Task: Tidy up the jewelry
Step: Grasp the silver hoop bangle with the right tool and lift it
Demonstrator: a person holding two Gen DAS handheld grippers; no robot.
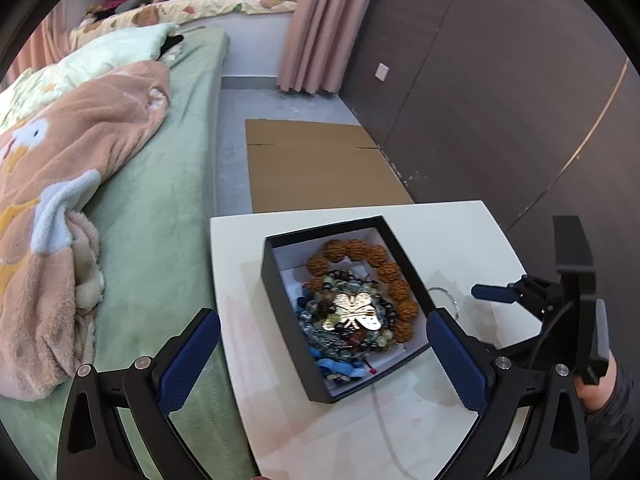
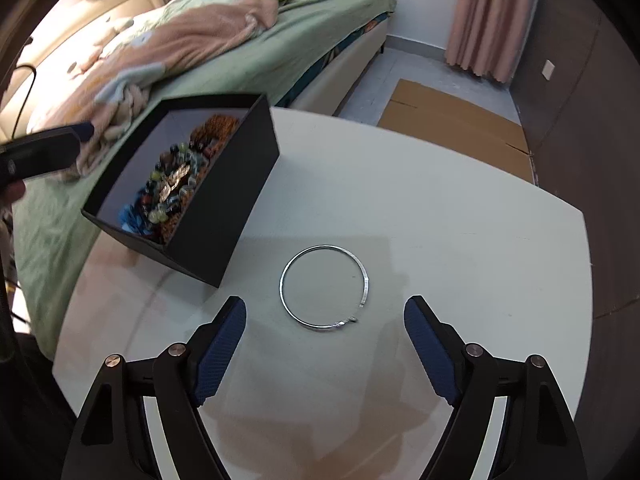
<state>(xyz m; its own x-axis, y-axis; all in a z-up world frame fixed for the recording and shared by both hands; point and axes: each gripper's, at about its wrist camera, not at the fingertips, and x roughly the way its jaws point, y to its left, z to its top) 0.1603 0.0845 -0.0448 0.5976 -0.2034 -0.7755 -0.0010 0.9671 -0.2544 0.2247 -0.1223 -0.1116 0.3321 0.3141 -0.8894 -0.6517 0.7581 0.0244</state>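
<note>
Far left, a bed in a green sheet carries a rumpled peach fleece blanket with white cartoon shapes. Just beside the bed stands the white table, and on its left part sits the open black rectangular box with a pale lining. Inside it lies the jewelry heap: a ring of big brown carved-seed beads curls round the far and right sides, strands of mixed glass beads in greens, blues and dark tones fill the middle, and a gold butterfly-shaped ornament lies on top of them. Blue cord pieces lie at the near end.

The left gripper hangs over the box, fingers spread wide on either side of it, blue pads clear of the walls, nothing between them but open air above the box.

Moving right, the thin silver hoop bangle lies flat on the bare tabletop, just beside the box's right wall and apart from it, its clasp end at the near right.

The right gripper points down over the table, its tips just short of the bangle; the jaws are released, holding nothing, no pad touching the metal.

Beyond the table, flattened brown cardboard lies on the grey floor before a dark panelled wall, with a pink curtain behind.
</note>
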